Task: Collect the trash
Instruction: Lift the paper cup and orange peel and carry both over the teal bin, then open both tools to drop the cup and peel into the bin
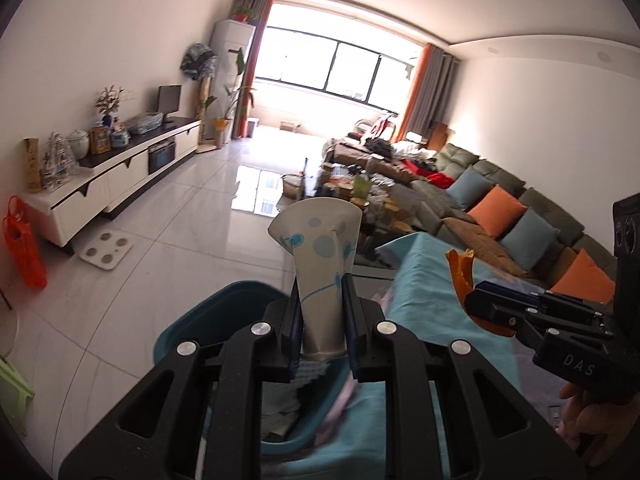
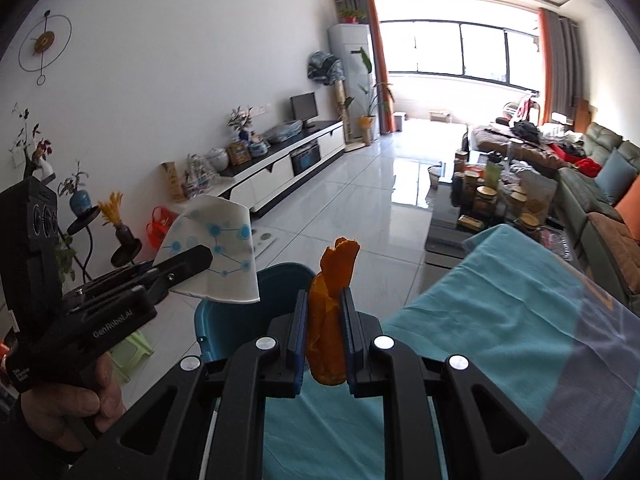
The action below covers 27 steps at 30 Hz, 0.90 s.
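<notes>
Matt white paper on the flattened cup, waxy orange rind on the peel, smooth teal plastic for the bin, creased turquoise cloth over the table, glossy tiled floor.

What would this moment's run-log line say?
left gripper: shut on paper cup | right gripper: shut on orange peel | both above teal bin
</notes>
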Available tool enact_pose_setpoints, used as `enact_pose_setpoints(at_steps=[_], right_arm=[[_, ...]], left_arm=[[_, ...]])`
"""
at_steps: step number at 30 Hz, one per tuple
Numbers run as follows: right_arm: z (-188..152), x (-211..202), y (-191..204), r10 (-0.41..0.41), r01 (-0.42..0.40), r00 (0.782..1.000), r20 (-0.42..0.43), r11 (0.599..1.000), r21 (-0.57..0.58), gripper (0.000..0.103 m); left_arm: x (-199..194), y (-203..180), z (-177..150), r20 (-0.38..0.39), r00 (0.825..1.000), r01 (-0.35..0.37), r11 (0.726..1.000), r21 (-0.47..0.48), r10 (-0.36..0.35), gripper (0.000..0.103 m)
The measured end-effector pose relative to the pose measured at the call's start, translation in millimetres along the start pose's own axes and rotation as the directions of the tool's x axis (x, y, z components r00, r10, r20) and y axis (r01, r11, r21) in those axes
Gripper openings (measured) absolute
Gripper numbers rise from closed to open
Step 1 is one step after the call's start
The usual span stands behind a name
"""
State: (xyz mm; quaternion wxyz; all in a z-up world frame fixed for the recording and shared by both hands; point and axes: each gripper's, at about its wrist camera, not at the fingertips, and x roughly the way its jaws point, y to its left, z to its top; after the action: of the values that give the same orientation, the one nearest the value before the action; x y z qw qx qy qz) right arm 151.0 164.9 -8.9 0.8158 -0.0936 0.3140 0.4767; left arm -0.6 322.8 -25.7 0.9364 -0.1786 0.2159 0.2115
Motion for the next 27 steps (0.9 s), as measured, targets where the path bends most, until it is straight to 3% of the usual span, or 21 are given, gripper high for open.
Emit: enact_pose_setpoints(at_steps=[6, 12, 27], right_arm=[[8, 51, 25, 0.046, -0.048, 0.995, -0.087, 0.998, -0.031, 0.014], [8, 88, 37, 0.055, -0.061, 0.987, -0.153, 0.998, -0.035, 0.014], [5, 158, 45, 0.050, -0.064, 0.944, -0.327, 0.998, -0.031, 0.014]], left_arm=[[30, 39, -16, -0.088, 0.993, -0.077, 0.997, -0.016, 0.076, 0.018], [68, 50, -29, -0.158, 0.980, -0.126, 0.991, -0.036, 0.119, 0.018], [121, 50, -52, -0.282, 0.945, -0.186, 0.982, -0.042, 0.167, 0.020]])
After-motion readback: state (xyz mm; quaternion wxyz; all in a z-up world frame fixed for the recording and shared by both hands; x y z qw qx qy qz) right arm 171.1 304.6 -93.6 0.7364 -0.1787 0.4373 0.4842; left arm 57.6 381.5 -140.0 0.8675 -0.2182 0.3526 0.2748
